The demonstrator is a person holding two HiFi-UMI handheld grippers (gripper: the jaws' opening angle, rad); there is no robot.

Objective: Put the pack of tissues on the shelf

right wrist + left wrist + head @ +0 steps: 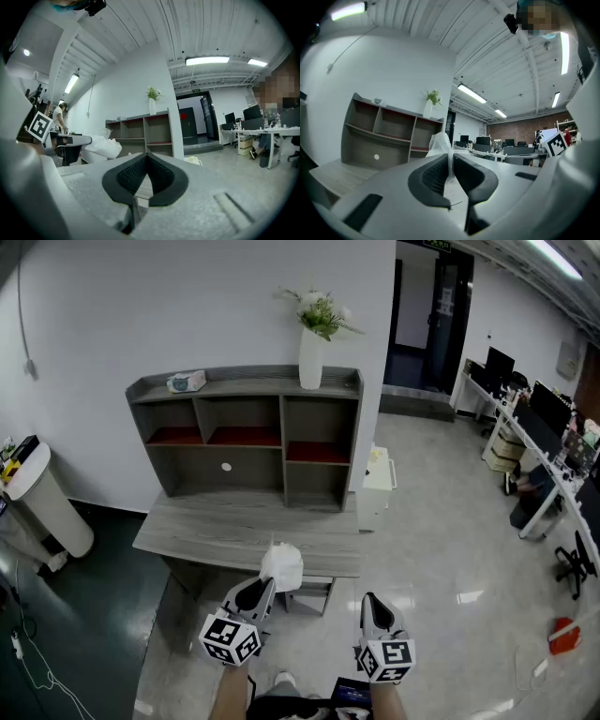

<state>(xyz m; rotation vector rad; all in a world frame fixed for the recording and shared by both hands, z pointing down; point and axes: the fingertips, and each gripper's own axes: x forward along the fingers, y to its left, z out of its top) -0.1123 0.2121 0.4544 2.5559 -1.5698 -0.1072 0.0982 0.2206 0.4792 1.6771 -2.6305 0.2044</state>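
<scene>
White wall (187, 306), glossy pale floor (450, 521), office desks (544, 442) at right.

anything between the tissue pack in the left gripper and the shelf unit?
Only the bare grey desktop lies between the tissue pack and the shelf unit; the head view shows it.

No text can be read anywhere. The cubes (231, 639) on the left gripper (262, 589) and right gripper (370, 604) bear only black-and-white square patterns, no letters. A green sign (437, 245) over the doorway (427, 324) and the print on a box (187, 382) atop the shelf (244, 387) are too small to read.
</scene>
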